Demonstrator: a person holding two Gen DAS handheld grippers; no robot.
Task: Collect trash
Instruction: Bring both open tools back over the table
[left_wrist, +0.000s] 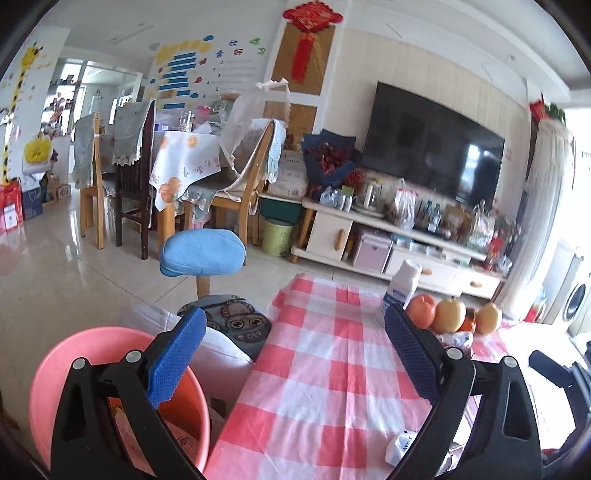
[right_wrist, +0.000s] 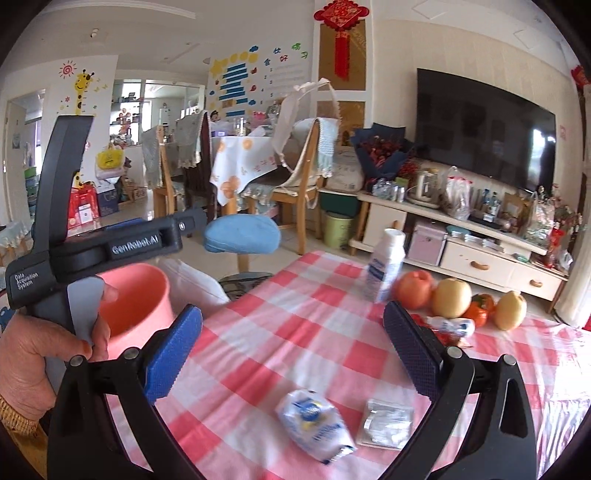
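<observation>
A table with a red-and-white checked cloth (right_wrist: 258, 354) holds trash: a crumpled white-and-blue wrapper (right_wrist: 314, 424), a clear plastic packet (right_wrist: 388, 424) beside it, and another wrapper (right_wrist: 452, 326) near the fruit. My right gripper (right_wrist: 291, 354) is open and empty above the near wrappers. My left gripper (left_wrist: 295, 354) is open and empty over the table's left edge, next to a pink bin (left_wrist: 74, 369); the bin also shows in the right wrist view (right_wrist: 136, 295). A white wrapper (left_wrist: 400, 445) lies by the left gripper's right finger.
A white bottle (right_wrist: 386, 266) stands at the table's far side beside an orange (right_wrist: 413, 290), pears (right_wrist: 452, 297) and persimmons. A blue stool (left_wrist: 203, 251) and a white cushion (left_wrist: 221, 354) are left of the table. A TV cabinet (right_wrist: 461, 251) stands behind.
</observation>
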